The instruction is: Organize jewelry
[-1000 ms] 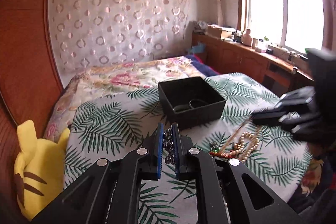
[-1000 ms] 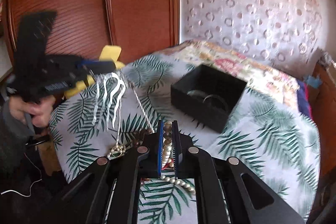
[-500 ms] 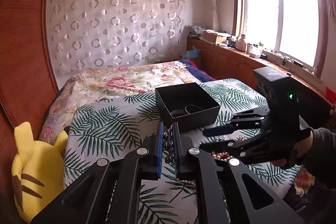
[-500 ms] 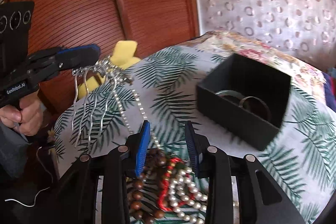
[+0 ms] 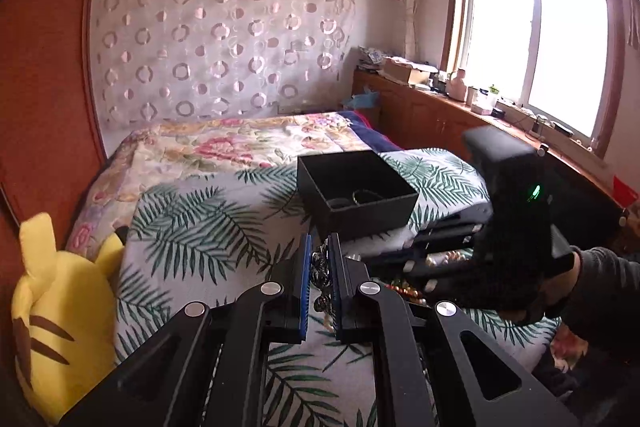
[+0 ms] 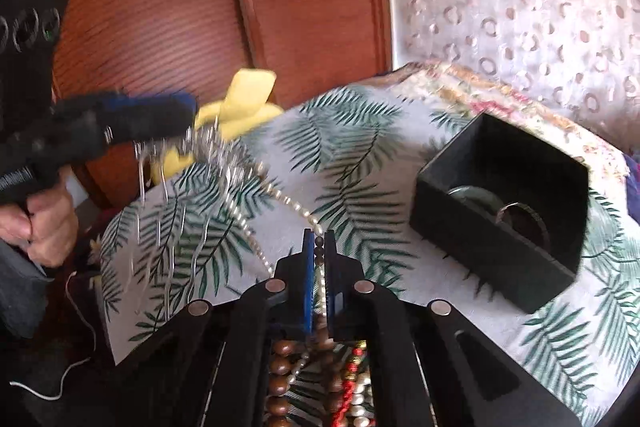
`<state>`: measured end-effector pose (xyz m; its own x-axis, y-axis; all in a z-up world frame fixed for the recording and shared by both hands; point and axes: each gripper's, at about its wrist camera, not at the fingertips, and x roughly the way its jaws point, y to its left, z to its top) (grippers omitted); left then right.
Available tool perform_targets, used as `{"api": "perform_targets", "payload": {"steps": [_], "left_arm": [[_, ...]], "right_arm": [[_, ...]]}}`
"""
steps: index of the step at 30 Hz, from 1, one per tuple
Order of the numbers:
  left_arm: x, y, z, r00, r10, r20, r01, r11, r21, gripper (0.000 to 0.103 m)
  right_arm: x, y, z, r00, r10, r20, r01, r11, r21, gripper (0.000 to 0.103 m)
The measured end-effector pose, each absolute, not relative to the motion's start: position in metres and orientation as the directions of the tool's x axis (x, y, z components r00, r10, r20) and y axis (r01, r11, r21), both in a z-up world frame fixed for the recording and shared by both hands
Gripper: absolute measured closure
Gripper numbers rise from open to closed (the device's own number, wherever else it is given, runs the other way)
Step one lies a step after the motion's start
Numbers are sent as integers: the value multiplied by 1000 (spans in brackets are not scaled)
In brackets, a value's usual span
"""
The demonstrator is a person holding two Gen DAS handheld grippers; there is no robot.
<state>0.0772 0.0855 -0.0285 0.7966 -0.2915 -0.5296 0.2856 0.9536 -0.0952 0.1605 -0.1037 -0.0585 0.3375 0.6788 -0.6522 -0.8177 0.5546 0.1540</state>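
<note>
Left claw [image 5: 319, 281]: nearly shut, jaws pinched on a silver piece [image 6: 188, 163]. In the right view its silver strands hang off the jaw tips, clear of the cloth [image 6: 360, 155].

Right claw [image 6: 319, 253]: jaws close together on a thin string of small dark beads [image 6: 319, 255]; half a second ago they stood wide apart above the pile, so this grip is new.

Link: a pearl strand [image 6: 280, 197] runs taut from the silver piece down to the right claw's tips. I judge the two are tangled and the claws are pulling them apart.

Change: the left claw has lifted and swung sideways; it shows blurred in the right view, so it is on the move.

Meaning: nothing new is in the box yet. The silver piece looks next to go in, once it comes free of the pile.

Pile [image 6: 344, 387]: brown, red and pearl beads lie on the cloth, right under the right claw.

Box [image 5: 356, 193]: black, open-topped, on the cloth beyond both claws, well apart from the pile; two bangles [image 6: 500, 207] lie in it.

Edges: the cloth drops off near the left claw's side, where a yellow plush [image 5: 60, 311] sits beside the wood panel [image 6: 160, 7].

Room: bare cloth lies between pile and box; the hanging strands could catch the box's near wall on the way over.
</note>
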Motion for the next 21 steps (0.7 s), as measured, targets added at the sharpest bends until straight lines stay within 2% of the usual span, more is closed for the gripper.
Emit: {"api": "perform_targets", "payload": {"steps": [11, 21], "left_arm": [[71, 100, -44, 777, -353, -520, 299, 936, -189, 96], [70, 115, -39, 836, -256, -486, 197, 966, -168, 96]], "right_arm": [[146, -121, -29, 520, 653, -551, -750, 657, 72, 98], [131, -138, -19, 520, 670, -530, -762, 644, 65, 98]]}}
